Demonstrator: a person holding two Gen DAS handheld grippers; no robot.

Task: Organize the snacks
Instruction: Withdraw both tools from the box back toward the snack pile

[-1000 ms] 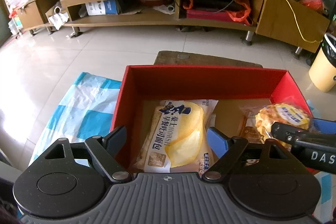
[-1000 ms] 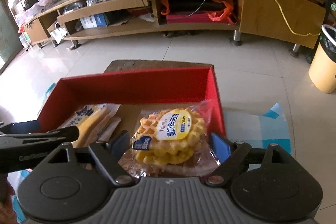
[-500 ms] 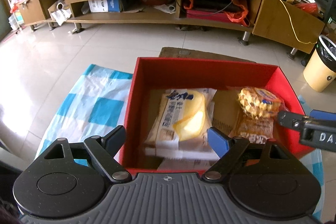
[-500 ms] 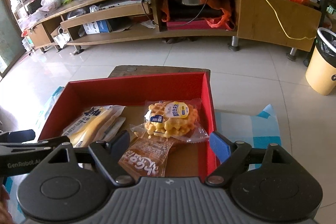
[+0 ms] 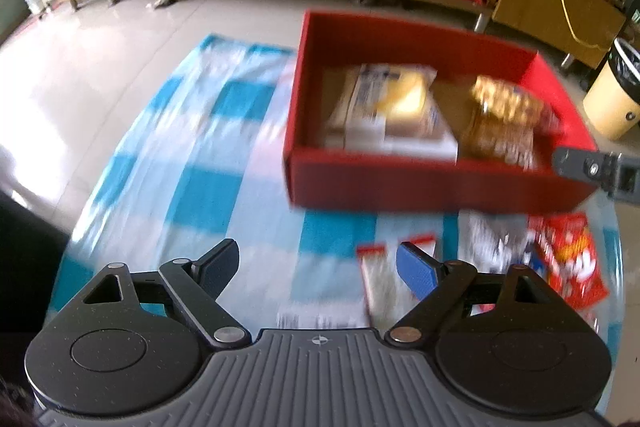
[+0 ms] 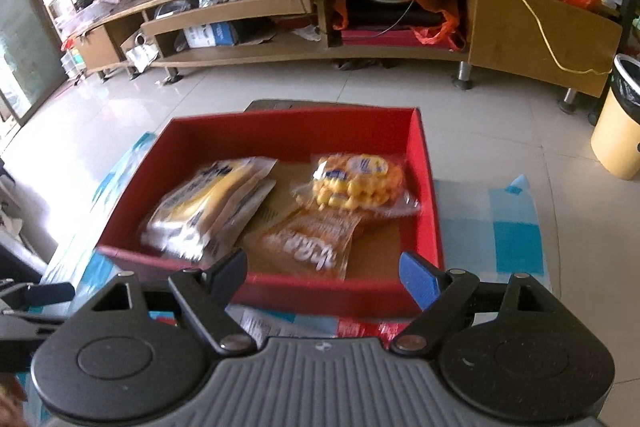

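Observation:
A red box [image 5: 420, 183] [image 6: 280, 287] sits on a blue-and-white checked sheet [image 5: 192, 155]. Inside lie a yellow bread pack [image 5: 392, 107] [image 6: 208, 203], a waffle pack [image 5: 508, 99] [image 6: 356, 183] and an orange snack pack [image 6: 308, 247]. My left gripper [image 5: 320, 267] is open with nothing between its fingers, over the sheet in front of the box. Loose packets lie near it: a white-and-red one [image 5: 378, 279] and a red one [image 5: 568, 259]. My right gripper [image 6: 322, 275] is open and empty, at the box's near wall.
A long wooden TV cabinet [image 6: 320, 27] runs along the back with cluttered shelves. A yellow bin [image 6: 618, 119] [image 5: 612, 99] stands on the tiled floor at right. The checked sheet extends left of the box and right of it [image 6: 500, 227].
Both grippers have pulled back out of the box, leaving the bread pack and the waffle pack lying inside. The left gripper has drawn back furthest and now hangs over the sheet.

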